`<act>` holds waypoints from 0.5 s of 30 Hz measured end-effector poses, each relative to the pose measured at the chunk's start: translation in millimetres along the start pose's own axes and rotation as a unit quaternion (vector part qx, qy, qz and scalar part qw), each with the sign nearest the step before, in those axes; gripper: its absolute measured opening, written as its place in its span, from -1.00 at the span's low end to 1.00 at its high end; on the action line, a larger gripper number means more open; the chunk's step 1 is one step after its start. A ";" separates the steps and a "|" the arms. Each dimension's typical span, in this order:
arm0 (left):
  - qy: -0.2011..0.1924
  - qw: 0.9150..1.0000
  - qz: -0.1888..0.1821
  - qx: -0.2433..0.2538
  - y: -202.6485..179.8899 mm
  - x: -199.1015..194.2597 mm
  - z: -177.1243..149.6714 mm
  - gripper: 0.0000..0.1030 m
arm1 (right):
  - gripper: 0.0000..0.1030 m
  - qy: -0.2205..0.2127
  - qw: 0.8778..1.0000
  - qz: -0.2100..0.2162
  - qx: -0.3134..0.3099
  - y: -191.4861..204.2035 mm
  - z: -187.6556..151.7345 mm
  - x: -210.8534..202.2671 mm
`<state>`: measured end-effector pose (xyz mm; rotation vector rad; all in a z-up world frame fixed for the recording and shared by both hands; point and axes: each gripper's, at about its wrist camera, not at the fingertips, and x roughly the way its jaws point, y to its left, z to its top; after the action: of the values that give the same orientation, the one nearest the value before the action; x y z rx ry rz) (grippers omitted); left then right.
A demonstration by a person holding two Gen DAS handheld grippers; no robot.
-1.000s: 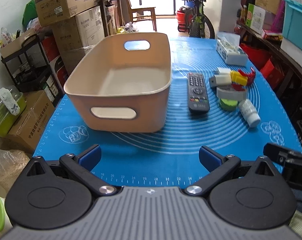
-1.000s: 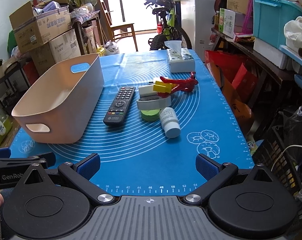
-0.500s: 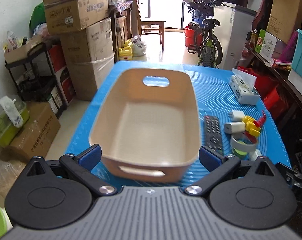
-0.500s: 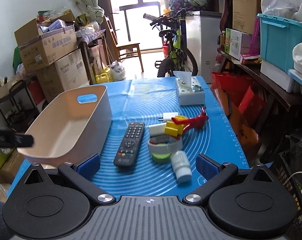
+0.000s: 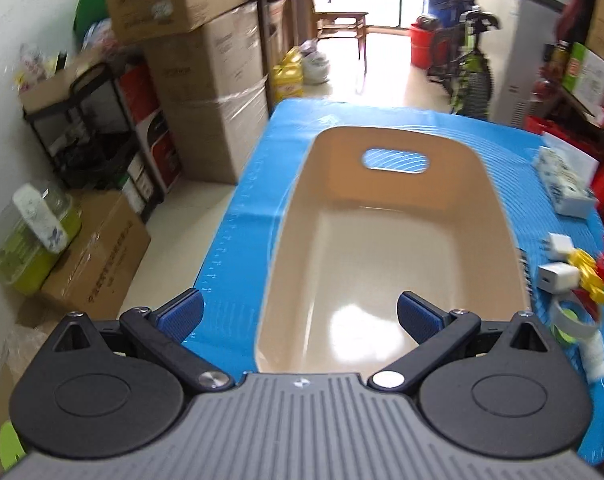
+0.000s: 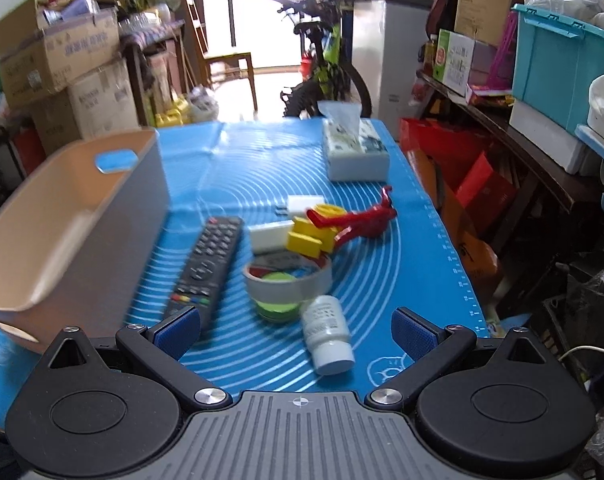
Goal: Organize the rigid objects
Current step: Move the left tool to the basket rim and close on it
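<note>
An empty beige plastic bin stands on the blue mat; it also shows at the left of the right wrist view. My left gripper is open and empty above the bin's near end. My right gripper is open and empty above a white pill bottle. Ahead of it lie a black remote, a grey tape roll over a green disc, white chargers, yellow blocks and a red clamp.
A tissue box sits at the mat's far right. Cardboard boxes and a black shelf stand left of the table. A bicycle is behind it. Shelves with a teal bin line the right.
Both grippers have risen and moved forward. The left one now looks down into the bin from above. The right one has come nearer the pill bottle and the tape roll.
</note>
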<state>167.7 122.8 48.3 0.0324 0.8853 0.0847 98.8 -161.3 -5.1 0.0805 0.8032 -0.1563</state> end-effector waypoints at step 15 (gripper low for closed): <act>0.095 0.996 -0.003 -0.002 16.3 63.3 0.0 0.33 | 0.94 0.073 0.997 -0.027 -0.005 -16.0 -11.3 71.6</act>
<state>206.6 144.6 0.4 0.0175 1.0745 0.0855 137.0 -183.3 -64.8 0.0614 0.9524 -0.1984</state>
